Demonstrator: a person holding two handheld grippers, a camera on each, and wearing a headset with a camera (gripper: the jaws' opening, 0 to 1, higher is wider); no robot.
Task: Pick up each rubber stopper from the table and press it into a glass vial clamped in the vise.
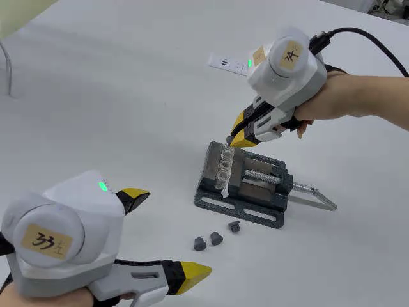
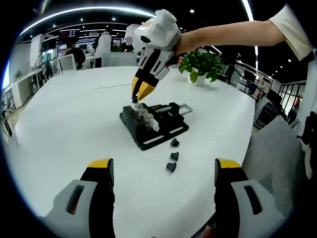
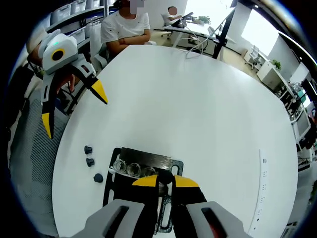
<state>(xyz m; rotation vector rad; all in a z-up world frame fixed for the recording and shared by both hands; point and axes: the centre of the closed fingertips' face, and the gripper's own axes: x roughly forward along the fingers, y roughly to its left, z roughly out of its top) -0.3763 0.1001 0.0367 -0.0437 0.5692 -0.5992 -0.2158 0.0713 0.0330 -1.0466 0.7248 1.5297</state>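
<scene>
A black vise (image 1: 255,195) (image 2: 163,130) (image 3: 143,156) clamps a row of clear glass vials (image 1: 223,165) (image 2: 142,110) (image 3: 132,169). My right gripper (image 1: 234,139) (image 2: 140,93) (image 3: 166,180) hovers just over the far end of that row, its yellow tips shut on a small dark rubber stopper. Three more dark stoppers (image 1: 216,238) (image 2: 173,155) (image 3: 89,161) lie on the white table in front of the vise. My left gripper (image 1: 165,235) (image 2: 163,165) (image 3: 74,111) hangs wide open near the table's front edge, holding nothing, a short way from those stoppers.
The vise's screw handle (image 1: 314,196) sticks out to the right. A white power strip (image 1: 230,62) (image 3: 261,188) lies farther back on the table. A potted plant (image 2: 200,64) stands at the table's far edge, and seated people (image 3: 126,25) are beyond it.
</scene>
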